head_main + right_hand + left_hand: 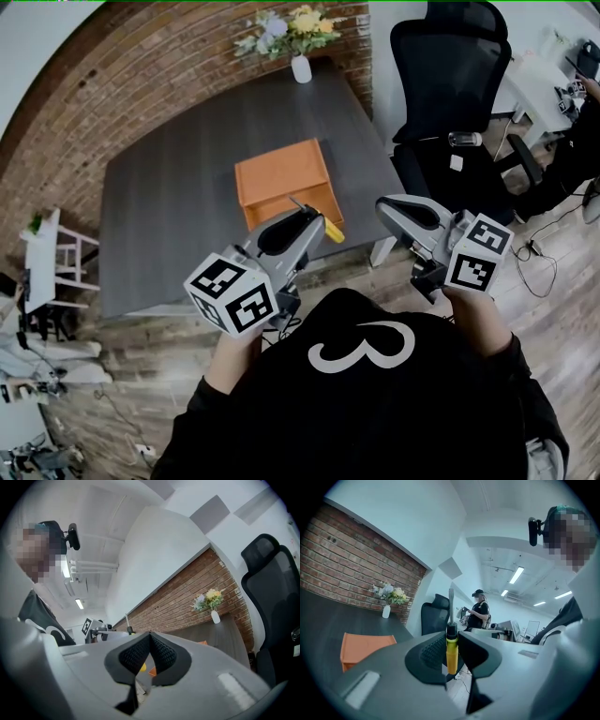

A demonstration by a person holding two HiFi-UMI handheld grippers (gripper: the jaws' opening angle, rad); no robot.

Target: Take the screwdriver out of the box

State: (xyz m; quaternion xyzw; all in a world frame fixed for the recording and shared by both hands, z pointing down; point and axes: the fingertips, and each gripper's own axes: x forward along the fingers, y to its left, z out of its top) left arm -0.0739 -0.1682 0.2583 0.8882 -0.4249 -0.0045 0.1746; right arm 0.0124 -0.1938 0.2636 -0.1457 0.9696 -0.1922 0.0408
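Head view, left hand-held gripper (317, 221) clamps screwdriver (334, 232), middle hidden by jaws; right hand-held gripper (384, 208) closed, empty

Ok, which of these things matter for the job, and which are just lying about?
Job: screwdriver, held by the left gripper; orange box on the table.
Lying about: flower vase; black office chair.

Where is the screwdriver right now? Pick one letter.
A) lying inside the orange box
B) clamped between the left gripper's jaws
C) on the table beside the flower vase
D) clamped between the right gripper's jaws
B: in the left gripper view, the yellow-handled screwdriver stands upright, pinched between the pads of the left gripper, outside the orange box.
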